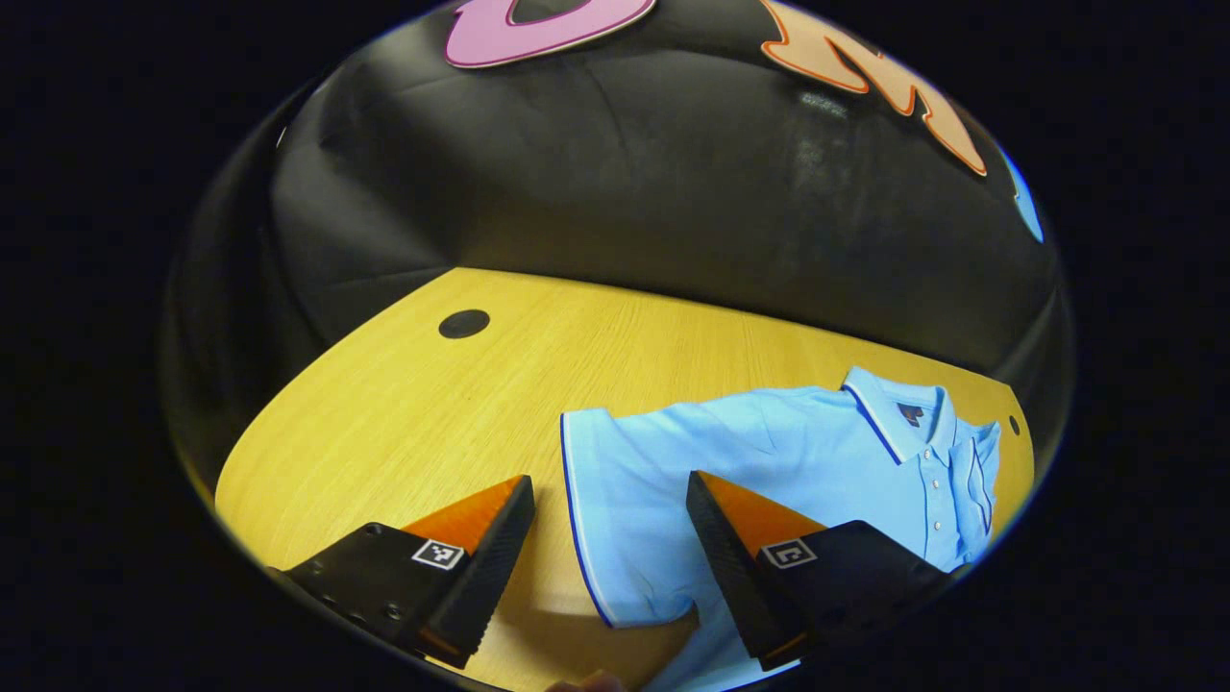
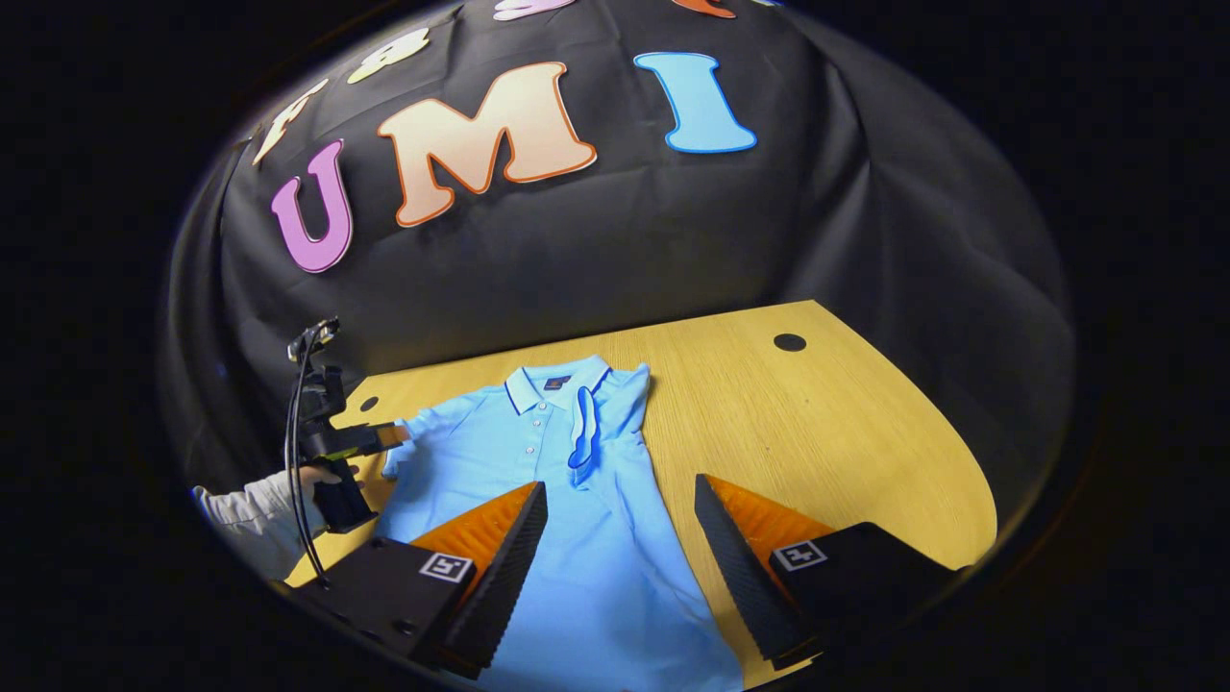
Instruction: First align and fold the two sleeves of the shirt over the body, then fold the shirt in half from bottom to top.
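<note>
A light blue short-sleeved polo shirt (image 2: 538,452) with dark blue trim lies flat on the yellow wooden worktop (image 2: 817,432), in the lower middle of the right gripper view, with its collar (image 2: 557,383) toward the black cloth wall at the top. One sleeve (image 2: 583,432) is already folded over the body, and it lies just beside the row of buttons, right of centre. The other sleeve (image 1: 615,519) is spread out flat on the worktop; in the left gripper view it sits at the lower centre, with its hem between the two fingers. The left gripper (image 1: 607,543) has its fingers wide apart and they hold nothing; one finger is over the bare wood, the other is over the shirt body. I cannot tell if they touch the cloth. The right gripper (image 2: 620,553) also has its fingers wide apart, above the lower part of the shirt, and nothing is between them except the cloth below. At the left edge of the right gripper view, the left gripper (image 2: 389,437) shows again, held by a hand (image 2: 322,476) in a pale sleeve (image 2: 245,524), with its tips near the spread sleeve. A round black cap (image 2: 790,341) sits in the worktop at the upper right, well apart from the shirt.
</note>
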Demonstrator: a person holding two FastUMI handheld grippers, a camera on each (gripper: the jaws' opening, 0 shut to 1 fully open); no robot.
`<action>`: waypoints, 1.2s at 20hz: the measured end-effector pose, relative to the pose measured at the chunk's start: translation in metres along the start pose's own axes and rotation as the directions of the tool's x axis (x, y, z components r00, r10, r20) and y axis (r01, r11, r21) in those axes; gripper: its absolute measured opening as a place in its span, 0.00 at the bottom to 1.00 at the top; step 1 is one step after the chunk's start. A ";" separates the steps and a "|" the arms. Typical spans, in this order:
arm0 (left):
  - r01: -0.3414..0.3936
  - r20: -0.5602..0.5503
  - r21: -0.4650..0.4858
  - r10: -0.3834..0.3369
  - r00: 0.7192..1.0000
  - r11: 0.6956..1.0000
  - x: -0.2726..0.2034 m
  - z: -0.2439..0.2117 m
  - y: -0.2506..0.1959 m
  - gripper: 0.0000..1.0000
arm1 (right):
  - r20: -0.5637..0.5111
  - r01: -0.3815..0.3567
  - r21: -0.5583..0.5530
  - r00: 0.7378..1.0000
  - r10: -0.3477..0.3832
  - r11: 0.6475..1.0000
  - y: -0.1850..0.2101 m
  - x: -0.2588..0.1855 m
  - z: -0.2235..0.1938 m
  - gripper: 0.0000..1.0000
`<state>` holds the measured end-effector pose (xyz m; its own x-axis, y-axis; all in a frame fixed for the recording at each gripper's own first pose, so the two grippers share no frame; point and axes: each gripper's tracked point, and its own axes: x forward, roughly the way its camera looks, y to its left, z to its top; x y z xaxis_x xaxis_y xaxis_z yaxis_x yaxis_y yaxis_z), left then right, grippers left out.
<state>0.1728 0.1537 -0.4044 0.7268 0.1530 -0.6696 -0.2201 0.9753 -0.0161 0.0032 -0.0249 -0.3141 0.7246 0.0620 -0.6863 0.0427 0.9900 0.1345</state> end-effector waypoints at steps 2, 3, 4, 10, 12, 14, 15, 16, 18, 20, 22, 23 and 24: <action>-0.006 -0.016 -0.001 0.006 1.000 1.000 -0.001 -0.004 0.002 0.96 | 0.003 0.011 0.002 1.000 -0.011 1.000 -0.005 0.000 0.000 0.97; -0.004 -0.018 0.004 0.004 1.000 1.000 0.000 -0.004 0.002 0.96 | 0.006 0.016 0.005 1.000 -0.016 1.000 -0.007 -0.001 0.002 0.97; -0.005 -0.023 0.015 0.006 1.000 1.000 0.000 -0.005 0.002 0.96 | 0.010 0.018 0.009 1.000 -0.018 1.000 -0.009 -0.002 0.004 0.97; 0.085 -0.044 0.056 -0.082 0.996 0.995 0.003 -0.006 -0.022 0.40 | 0.011 0.018 0.007 1.000 -0.019 1.000 -0.011 -0.004 0.004 0.97; 0.074 -0.031 0.046 -0.072 0.997 0.996 0.004 -0.004 -0.024 0.05 | 0.008 0.011 0.007 1.000 -0.012 1.000 -0.010 -0.006 0.003 0.97; 0.051 -0.050 0.060 -0.048 0.998 0.997 0.002 -0.006 -0.026 0.00 | 0.016 0.010 0.004 1.000 -0.010 1.000 -0.013 -0.010 0.005 0.97; 0.050 -0.076 0.069 -0.044 0.996 0.996 0.000 -0.007 -0.030 0.00 | 0.022 0.014 0.002 1.000 -0.014 1.000 -0.016 -0.013 0.007 0.97; 0.048 -0.087 0.075 -0.041 0.995 0.996 -0.003 -0.008 -0.033 0.00 | 0.021 0.019 0.001 1.000 -0.019 1.000 -0.021 -0.015 0.008 0.97; 0.066 -0.092 0.078 -0.059 0.994 0.995 -0.010 -0.005 -0.048 0.00 | 0.024 0.027 0.018 0.999 -0.027 0.999 -0.030 -0.021 0.010 0.97; 0.097 -0.082 0.070 -0.091 0.992 0.993 -0.019 0.000 -0.068 0.00 | 0.030 0.031 0.036 0.999 -0.032 0.999 -0.039 -0.026 0.013 0.97; 0.131 -0.063 0.063 -0.127 0.990 0.989 -0.030 0.009 -0.092 0.00 | 0.034 0.037 0.032 0.999 -0.038 0.999 -0.048 -0.033 0.012 0.97; 0.146 -0.051 0.068 -0.143 0.988 0.987 -0.035 0.012 -0.104 0.00 | 0.033 0.040 0.030 0.999 -0.041 0.999 -0.054 -0.037 0.011 0.97; 0.160 -0.049 0.079 -0.157 0.986 0.984 -0.038 0.013 -0.115 0.00 | 0.032 0.039 0.034 0.999 -0.040 0.999 -0.057 -0.039 0.011 0.97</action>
<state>0.1782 0.0382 -0.3674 0.7194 -0.0098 -0.6945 -0.0484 0.9968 -0.0641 -0.0200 -0.0849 -0.2874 0.7438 0.0178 -0.6682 0.0944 0.9868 0.1314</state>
